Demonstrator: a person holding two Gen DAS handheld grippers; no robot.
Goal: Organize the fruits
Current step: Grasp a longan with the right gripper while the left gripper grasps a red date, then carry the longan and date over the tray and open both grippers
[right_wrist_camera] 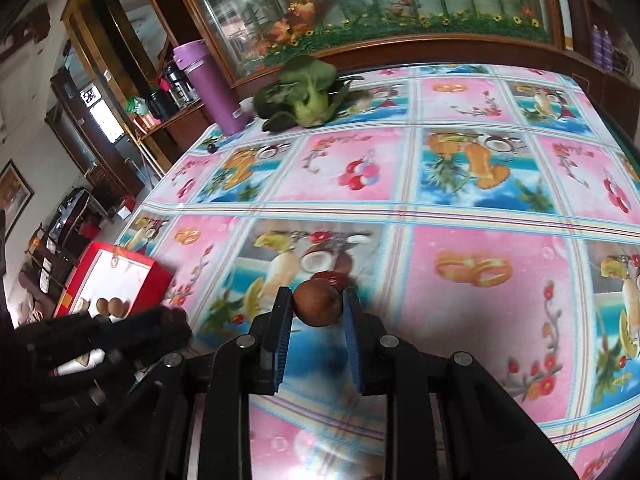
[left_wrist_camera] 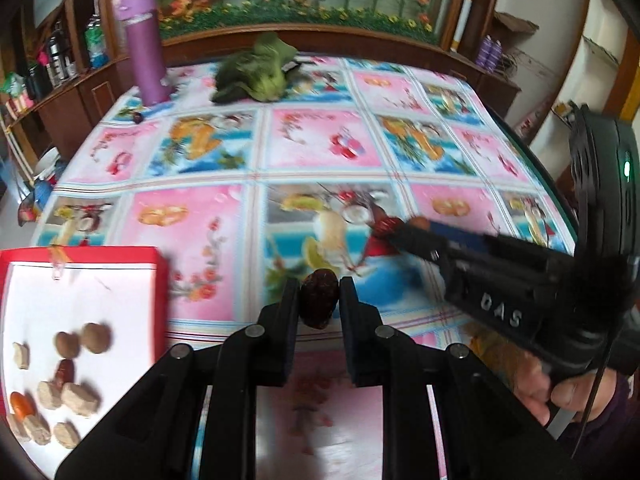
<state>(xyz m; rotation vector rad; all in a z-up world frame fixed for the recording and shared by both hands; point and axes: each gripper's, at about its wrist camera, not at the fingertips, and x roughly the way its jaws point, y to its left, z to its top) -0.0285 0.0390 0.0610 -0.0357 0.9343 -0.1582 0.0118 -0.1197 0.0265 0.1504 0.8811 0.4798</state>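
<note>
A wrinkled red date (left_wrist_camera: pixel 318 299) is clamped between the jaws of the left gripper (left_wrist_camera: pixel 319 294), above the patterned tablecloth (left_wrist_camera: pixel 320 148). A round brown fruit (right_wrist_camera: pixel 317 304) is pinched by the right gripper (right_wrist_camera: pixel 317 307), with another date (right_wrist_camera: pixel 333 279) lying on the cloth just behind it. At eight o'clock in the left wrist view a red box (left_wrist_camera: pixel 86 254) is seen, with dates, brown fruits and pale pieces inside.
</note>
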